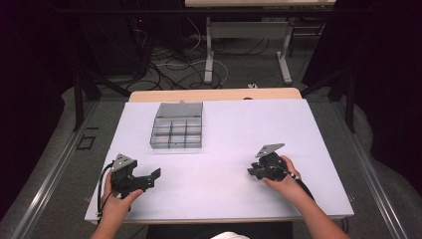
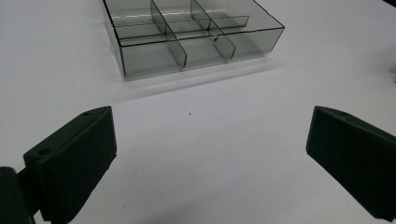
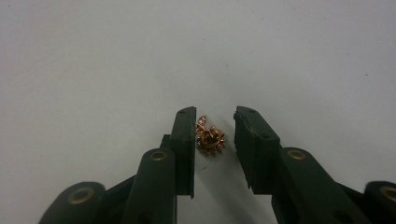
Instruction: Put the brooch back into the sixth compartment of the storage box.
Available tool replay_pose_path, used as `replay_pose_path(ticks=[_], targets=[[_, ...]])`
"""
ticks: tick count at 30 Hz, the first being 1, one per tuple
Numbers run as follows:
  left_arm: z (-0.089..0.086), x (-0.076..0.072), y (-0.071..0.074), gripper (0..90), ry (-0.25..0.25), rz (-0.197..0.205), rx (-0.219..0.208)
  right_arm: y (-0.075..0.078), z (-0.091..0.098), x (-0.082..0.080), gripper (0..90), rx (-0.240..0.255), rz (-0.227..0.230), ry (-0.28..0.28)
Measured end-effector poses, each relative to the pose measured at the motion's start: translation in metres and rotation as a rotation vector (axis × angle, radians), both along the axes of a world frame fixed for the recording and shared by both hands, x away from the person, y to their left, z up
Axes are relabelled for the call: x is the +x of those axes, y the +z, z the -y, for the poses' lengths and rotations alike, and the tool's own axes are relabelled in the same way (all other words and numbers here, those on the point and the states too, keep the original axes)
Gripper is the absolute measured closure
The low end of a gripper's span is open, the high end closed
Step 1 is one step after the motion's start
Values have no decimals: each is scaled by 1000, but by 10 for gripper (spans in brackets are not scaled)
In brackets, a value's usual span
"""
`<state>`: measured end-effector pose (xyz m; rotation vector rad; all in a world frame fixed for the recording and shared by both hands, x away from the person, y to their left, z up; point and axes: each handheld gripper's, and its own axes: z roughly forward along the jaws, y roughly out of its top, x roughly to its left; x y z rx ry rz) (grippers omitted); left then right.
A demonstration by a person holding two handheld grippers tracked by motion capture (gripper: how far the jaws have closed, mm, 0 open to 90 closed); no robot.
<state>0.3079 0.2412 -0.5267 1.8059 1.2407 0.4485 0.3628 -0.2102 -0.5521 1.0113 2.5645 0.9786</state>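
We've got the right gripper (image 3: 214,122) down on the white table (image 1: 224,149), jaws narrowed around a small gold ornament (image 3: 209,138), a spiky round piece with a little hook or loop at its top. It lies flat on the table between the jaws, touching or nearly touching the left-hand one, with a clear gap to the right-hand one. So it's bracketed, not pinched yet.

Left gripper (image 2: 210,154) has its jaws spread wide with nothing between them; ahead of them, well apart, sits the clear compartment box (image 2: 191,37), which looks empty apart from a tiny speck we can't identify.

Risks, as we judge them: the piece is tiny, flat and off-centre, so closing could shove it sideways rather than clamp it. The pads could ride over it and meet on nothing. The spikes give uneven contact, so it could twist or flick out. A grip on the hook alone could slip on lifting.
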Motion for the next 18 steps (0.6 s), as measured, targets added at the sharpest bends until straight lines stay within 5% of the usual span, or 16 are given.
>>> replay_pose_path(ticks=[18], targets=[[0, 0, 0, 18, -2, -3, 2, 0, -2, -2, 769, -10, 1, 15]])
